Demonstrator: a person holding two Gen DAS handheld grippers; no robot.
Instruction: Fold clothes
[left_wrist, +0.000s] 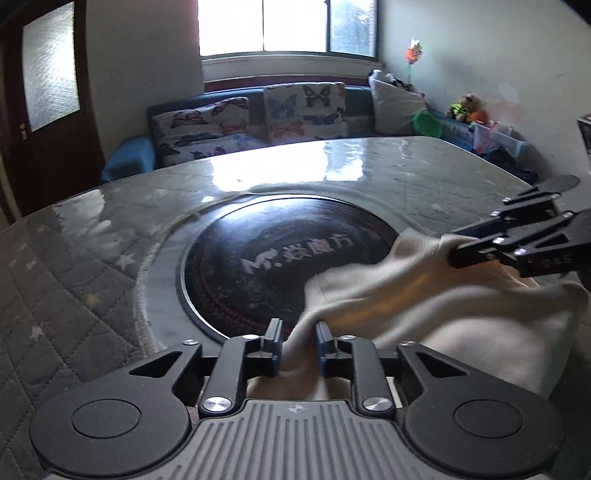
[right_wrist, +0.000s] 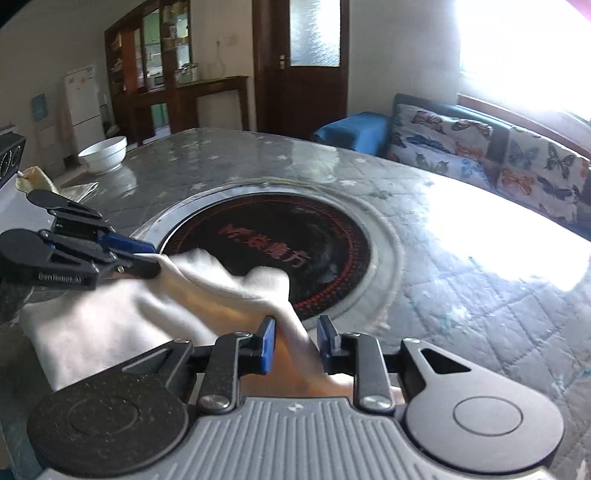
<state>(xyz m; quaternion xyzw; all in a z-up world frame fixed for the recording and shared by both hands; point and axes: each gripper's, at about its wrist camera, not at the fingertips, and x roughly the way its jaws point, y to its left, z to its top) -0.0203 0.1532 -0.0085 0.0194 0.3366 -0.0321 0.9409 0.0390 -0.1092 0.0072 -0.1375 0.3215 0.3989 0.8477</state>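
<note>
Cream cloth (left_wrist: 424, 306) lies bunched at the near edge of the tabletop (left_wrist: 110, 258), spilling onto the dark round hob plate (left_wrist: 266, 266) set in its middle. A fold of the cloth runs up between the fingers of the left gripper (left_wrist: 298, 345); the jaws stand a little apart with the fabric filling the gap, and whether they pinch it cannot be told. In the right wrist view, the right gripper (right_wrist: 297, 347) likewise straddles a ridge of the cloth, jaws parted around it, the grip unclear. The cloth stretches slack between the two grippers. Farther off, a white bowl (right_wrist: 103, 153) sits near the far left corner, and beyond the far edge stands a sofa (left_wrist: 258, 114) with butterfly cushions.
</note>
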